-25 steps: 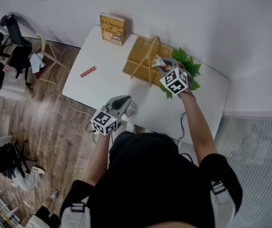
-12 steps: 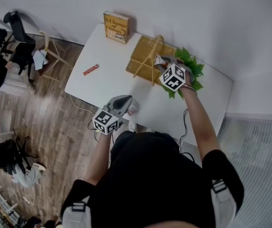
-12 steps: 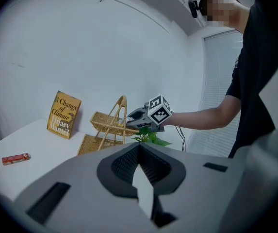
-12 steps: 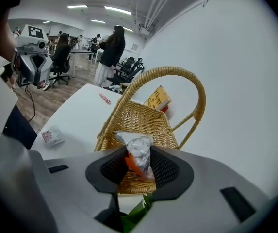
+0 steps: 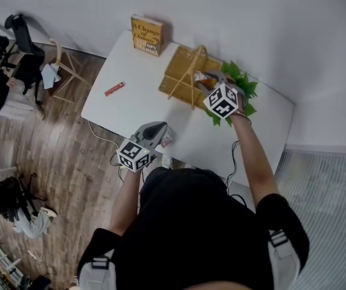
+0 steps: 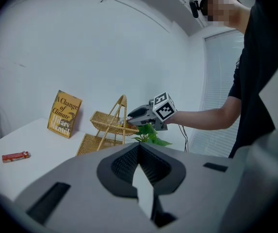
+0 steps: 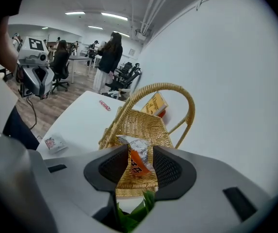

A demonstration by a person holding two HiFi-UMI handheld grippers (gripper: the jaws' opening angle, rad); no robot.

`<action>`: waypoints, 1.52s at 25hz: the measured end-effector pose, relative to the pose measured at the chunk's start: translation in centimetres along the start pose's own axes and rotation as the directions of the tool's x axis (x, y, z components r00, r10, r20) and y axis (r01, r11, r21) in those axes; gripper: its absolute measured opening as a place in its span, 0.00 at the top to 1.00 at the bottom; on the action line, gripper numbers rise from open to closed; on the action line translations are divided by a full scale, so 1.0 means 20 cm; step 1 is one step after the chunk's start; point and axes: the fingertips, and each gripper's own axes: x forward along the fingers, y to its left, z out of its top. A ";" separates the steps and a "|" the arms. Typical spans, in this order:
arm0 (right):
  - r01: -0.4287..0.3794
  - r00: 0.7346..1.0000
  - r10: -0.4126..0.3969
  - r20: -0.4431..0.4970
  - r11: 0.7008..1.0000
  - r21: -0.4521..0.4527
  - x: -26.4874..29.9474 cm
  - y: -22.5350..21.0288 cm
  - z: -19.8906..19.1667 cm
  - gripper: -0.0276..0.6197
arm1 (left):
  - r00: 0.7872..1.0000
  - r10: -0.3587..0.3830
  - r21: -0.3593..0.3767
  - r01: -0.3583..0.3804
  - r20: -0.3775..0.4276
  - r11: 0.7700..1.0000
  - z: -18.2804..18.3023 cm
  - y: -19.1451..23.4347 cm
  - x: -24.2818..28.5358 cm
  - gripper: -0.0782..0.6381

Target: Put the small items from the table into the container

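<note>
A two-tier wicker basket (image 5: 183, 71) stands at the back of the white table (image 5: 136, 101). My right gripper (image 5: 205, 81) hovers over its upper tier (image 7: 139, 122). Its jaws are opening. An orange and silver snack packet (image 7: 138, 160) sits loosely between them, and the pads no longer press on it. My left gripper (image 5: 160, 128) waits at the table's front edge, shut and empty. A small pale packet (image 5: 167, 139) lies beside it. A red wrapped bar (image 5: 113, 89) lies on the left part of the table.
A yellow book (image 5: 146, 35) stands against the wall at the back left corner. A green leafy plant (image 5: 240, 87) sits right of the basket, under my right gripper. A cable hangs off the table's front edge. Chairs and people are across the wooden floor at left.
The right gripper's jaws have spread wider over the basket, and the packet's orange side now shows between them. The left gripper has kept still.
</note>
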 end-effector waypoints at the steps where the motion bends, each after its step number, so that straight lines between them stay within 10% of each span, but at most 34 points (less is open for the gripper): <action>1: 0.008 1.000 -0.008 0.010 1.000 0.000 -0.03 -0.01 0.01 0.72 | 1.000 0.001 0.002 -0.001 0.001 1.000 0.00 0.00 0.00 0.89; 13: 0.071 0.957 -0.122 0.262 0.978 0.197 -0.41 0.05 0.09 0.92 | 0.999 0.030 0.032 -0.030 0.012 0.999 0.05 -0.03 -0.02 0.89; 38: -0.021 0.940 -0.115 0.320 0.920 0.391 -0.72 0.38 -0.24 0.92 | 0.995 0.087 0.074 -0.090 0.043 0.993 0.04 -0.25 -0.01 0.89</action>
